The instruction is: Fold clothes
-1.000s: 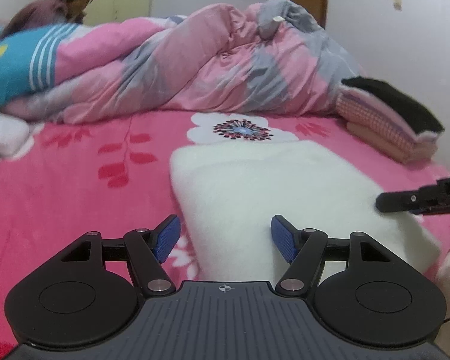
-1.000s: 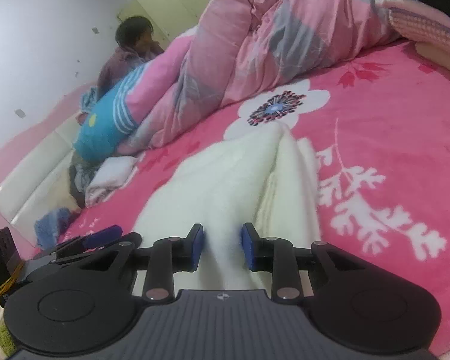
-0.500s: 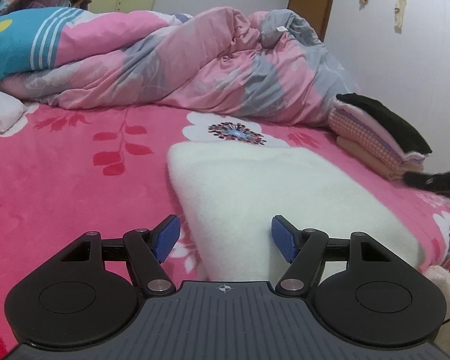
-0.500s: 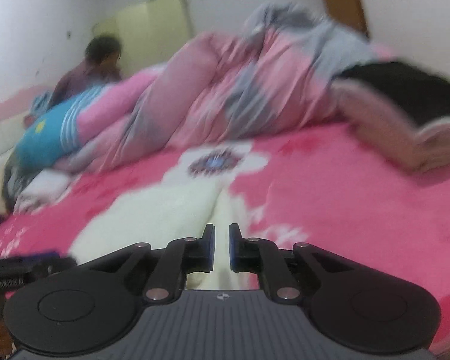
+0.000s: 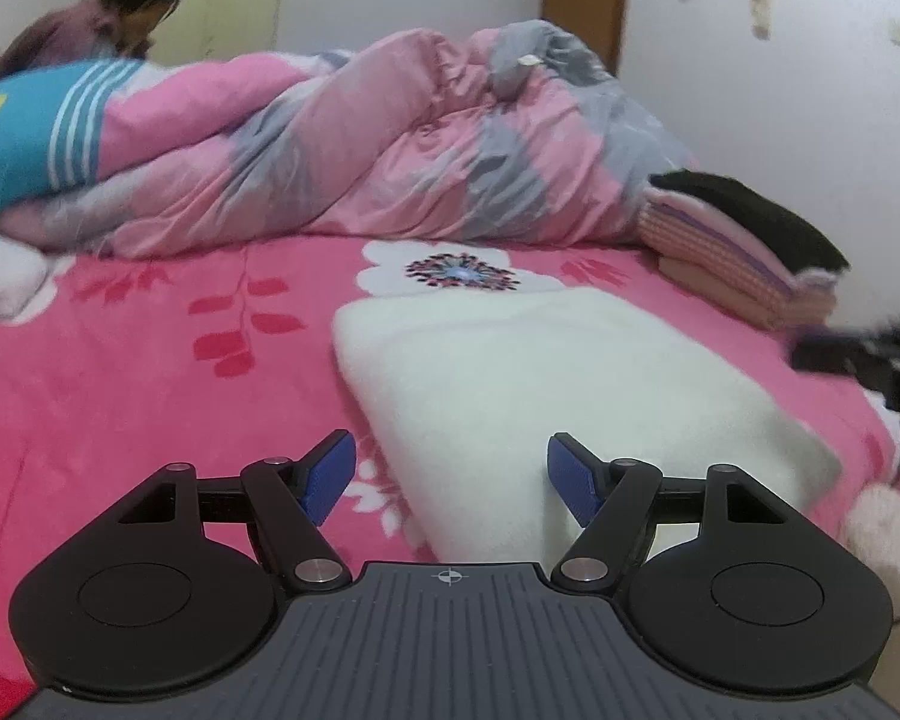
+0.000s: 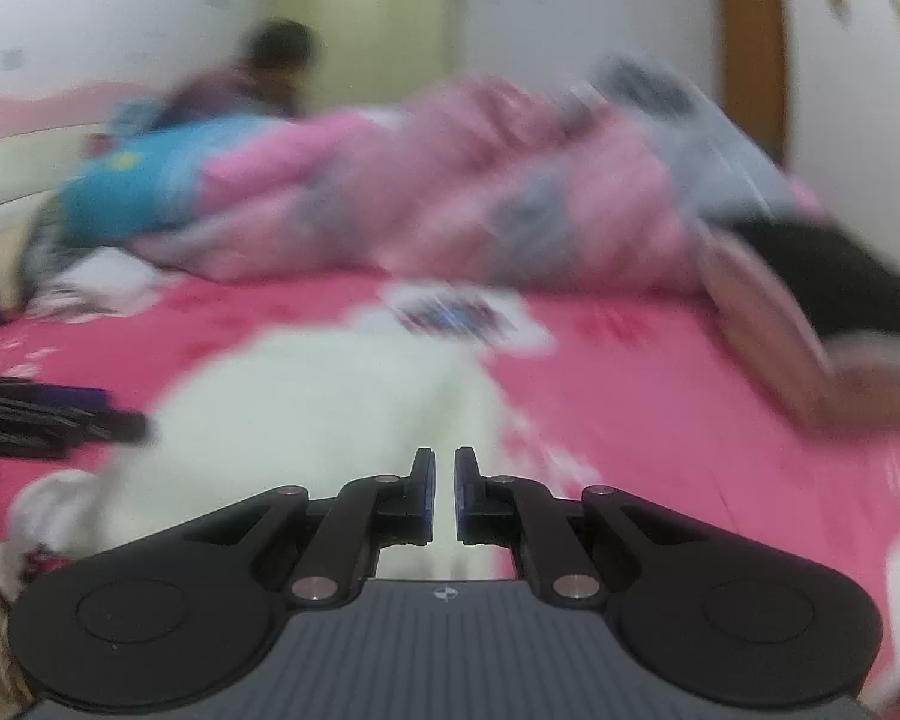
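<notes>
A cream fleece garment [image 5: 540, 372] lies folded into a flat rectangle on the pink flowered bed sheet [image 5: 150, 396]. My left gripper [image 5: 450, 450] hovers open over the garment's near end, its blue pads wide apart and touching nothing. At the garment's right edge the tip of my right gripper [image 5: 810, 354] shows, blurred, with no cloth lifted by it. In the right wrist view, which is motion-blurred, the right gripper [image 6: 444, 468] has its pads almost together with only a thin slit. The garment [image 6: 330, 396] lies beyond and below them, with nothing visibly pinched.
A crumpled pink and grey duvet [image 5: 390, 138] fills the far side of the bed. A stack of folded clothes [image 5: 738, 252] topped by a black one sits at the right. A person [image 5: 120, 12] is at the far left behind a blue pillow [image 5: 24, 144].
The right gripper's jaws closed from straddling a ridge of the cream garment to nearly together. It rolled level and drew off to the right. The left gripper stayed put.
</notes>
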### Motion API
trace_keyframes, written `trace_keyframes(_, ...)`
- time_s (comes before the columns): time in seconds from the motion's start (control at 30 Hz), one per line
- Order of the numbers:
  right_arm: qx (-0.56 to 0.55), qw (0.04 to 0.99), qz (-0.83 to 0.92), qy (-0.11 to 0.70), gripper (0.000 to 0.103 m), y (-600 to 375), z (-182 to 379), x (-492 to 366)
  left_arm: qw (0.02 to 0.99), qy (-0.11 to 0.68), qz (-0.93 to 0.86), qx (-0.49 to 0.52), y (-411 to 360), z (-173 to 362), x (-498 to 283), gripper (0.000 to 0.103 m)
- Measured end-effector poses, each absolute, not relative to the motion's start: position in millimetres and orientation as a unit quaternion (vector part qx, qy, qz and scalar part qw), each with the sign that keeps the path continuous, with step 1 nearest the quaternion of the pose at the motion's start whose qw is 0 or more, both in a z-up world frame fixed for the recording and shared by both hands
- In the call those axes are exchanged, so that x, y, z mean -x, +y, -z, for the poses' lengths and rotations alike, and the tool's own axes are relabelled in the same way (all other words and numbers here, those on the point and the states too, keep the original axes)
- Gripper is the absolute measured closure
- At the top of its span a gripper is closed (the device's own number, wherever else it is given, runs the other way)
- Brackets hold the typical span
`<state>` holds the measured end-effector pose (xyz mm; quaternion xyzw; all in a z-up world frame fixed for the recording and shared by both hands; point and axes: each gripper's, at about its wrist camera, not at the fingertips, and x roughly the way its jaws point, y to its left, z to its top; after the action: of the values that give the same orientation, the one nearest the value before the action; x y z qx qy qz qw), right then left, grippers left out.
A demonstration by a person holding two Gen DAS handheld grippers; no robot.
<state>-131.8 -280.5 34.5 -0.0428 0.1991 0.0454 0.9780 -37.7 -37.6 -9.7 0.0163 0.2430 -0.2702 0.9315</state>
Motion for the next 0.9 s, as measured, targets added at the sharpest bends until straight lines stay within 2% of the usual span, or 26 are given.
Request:
trace_keyframes(0.1, 0.088, 0.972, -0.075, 0.207, 0.097, -254.5, -22.7, 118.8, 0.931, 0.239, 0.275, -0.033, -39.6, 13.9, 47.2, 0.031)
trace_keyframes(0.2, 0.09, 0.966, -0.052, 0.237, 0.1, -269.0, 3.9, 103.3, 0.926, 0.247, 0.283, -0.039, -37.8, 17.8, 53.7, 0.03)
trace_keyframes(0.3, 0.066, 0.968, -0.022, 0.241, 0.098, -272.8, -12.1, 108.8, 0.922, 0.255, 0.288, -0.043, -33.3, 23.0, 60.4, 0.03)
trace_keyframes(0.47, 0.07, 0.97, -0.108, 0.206, 0.098, -248.4, -24.0, 126.8, 0.914, 0.276, 0.298, -0.015, -24.8, 33.5, 63.5, 0.029)
trace_keyframes(0.57, 0.069, 0.957, -0.092, 0.266, 0.099, -248.0, 12.1, 121.6, 0.907, 0.291, 0.304, 0.001, -19.8, 37.9, 60.6, 0.029)
trace_keyframes(0.63, 0.003, 0.96, -0.094, 0.264, 0.099, -266.7, 29.2, 132.8, 0.904, 0.297, 0.307, 0.01, -16.4, 40.0, 60.4, 0.029)
trace_keyframes(0.7, -0.042, 0.957, -0.086, 0.275, 0.099, -276.5, 24.1, 143.7, 0.903, 0.299, 0.309, 0.015, -13.3, 40.8, 61.3, 0.029)
trace_keyframes(0.9, -0.017, 0.95, -0.067, 0.303, 0.096, -269.3, 6.4, 161.5, 0.901, 0.301, 0.314, 0.02, -4.4, 36.3, 70.1, 0.029)
